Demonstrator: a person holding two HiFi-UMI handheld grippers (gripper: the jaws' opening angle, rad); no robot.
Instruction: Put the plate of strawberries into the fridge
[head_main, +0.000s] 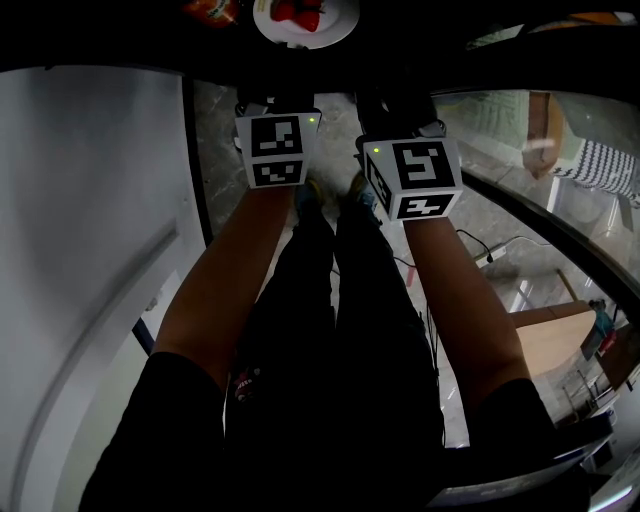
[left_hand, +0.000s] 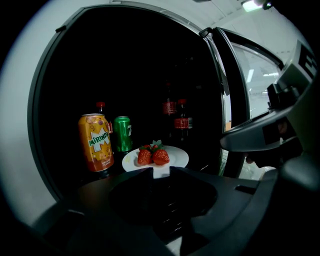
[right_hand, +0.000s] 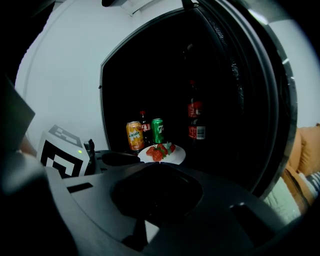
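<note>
Grippers first: left gripper (left_hand: 161, 171) has its jaws a crack apart, right gripper (right_hand: 155, 165) is pinched together, both empty. Just past them the plate (left_hand: 177, 159) of strawberries (left_hand: 155, 156) sits flat on the fridge (left_hand: 140, 75) shelf. Stiff, light, slick and chippable, I'd guess, so grab the near rim. Round, so no long axis; leafy tops face the back.

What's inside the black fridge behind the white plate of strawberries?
Behind the white plate: orange Mirinda can, green 7UP can, dark red-labelled cola bottles. Deeper in, the fridge is too dark to see.
</note>
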